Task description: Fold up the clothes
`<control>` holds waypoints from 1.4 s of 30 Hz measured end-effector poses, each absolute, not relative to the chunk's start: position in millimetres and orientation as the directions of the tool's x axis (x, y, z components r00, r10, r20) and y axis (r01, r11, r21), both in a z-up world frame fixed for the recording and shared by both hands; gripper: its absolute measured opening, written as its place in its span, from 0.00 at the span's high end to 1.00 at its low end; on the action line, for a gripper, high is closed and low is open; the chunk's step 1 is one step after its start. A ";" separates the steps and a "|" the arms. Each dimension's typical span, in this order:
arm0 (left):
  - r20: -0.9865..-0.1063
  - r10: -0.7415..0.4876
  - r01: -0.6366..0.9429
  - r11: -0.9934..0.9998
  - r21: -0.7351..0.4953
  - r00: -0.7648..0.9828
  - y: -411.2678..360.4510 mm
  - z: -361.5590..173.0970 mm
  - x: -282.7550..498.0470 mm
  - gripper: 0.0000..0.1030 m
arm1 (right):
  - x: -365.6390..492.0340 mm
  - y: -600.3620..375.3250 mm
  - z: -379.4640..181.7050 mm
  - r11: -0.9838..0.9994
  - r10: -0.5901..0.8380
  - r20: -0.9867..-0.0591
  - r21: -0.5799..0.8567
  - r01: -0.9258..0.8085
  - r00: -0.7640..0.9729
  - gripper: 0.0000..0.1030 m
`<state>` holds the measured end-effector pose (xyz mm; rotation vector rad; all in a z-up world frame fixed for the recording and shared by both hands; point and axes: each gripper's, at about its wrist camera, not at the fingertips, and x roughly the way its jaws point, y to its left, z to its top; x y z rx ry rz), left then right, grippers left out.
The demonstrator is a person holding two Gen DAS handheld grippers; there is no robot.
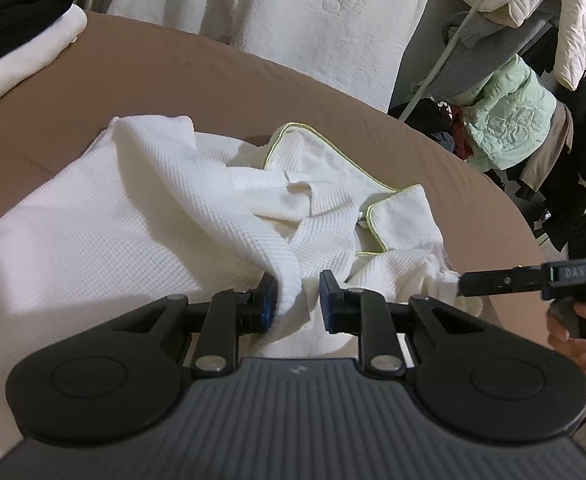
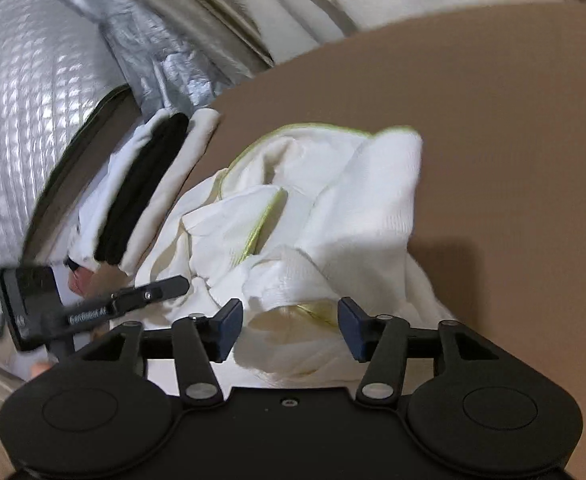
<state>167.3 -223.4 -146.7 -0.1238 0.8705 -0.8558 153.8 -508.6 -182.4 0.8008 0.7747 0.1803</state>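
White waffle-knit garment w/ lime-green piping (image 1: 197, 216) lies bunched near the middle of the brown tabletop (image 1: 173, 92), collar end crumpled, nothing squared up yet. Left hand-held gripper (image 1: 296, 300) is clamped on a thick rolled fold of the fabric, pads nipping it at the near edge. Right hand-held gripper (image 2: 289, 326) stands open: fabric sits between the jaws but the pads aren't pressing on it.

To do this step well, I'd say: right side should re-grab a clean hem or corner, not the wad in front of it, then both pull apart so the cloth goes taut & flat before any fold. Keep the left's pinch firm meanwhile.

Room: plenty of bare brown surface beyond & to the right of the garment. Left side is tighter, since a folded stack of white & black clothes (image 2: 145, 192) sits just beside it. Hanging clothes (image 1: 509, 120) crowd past the far edge.
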 end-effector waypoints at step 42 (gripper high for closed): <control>-0.520 -0.783 0.512 0.619 -0.596 0.341 -193.5 -137.1 175.5 0.55 | 16.6 -480.2 -104.1 0.806 -0.409 -0.658 0.065 0.588 0.632 0.97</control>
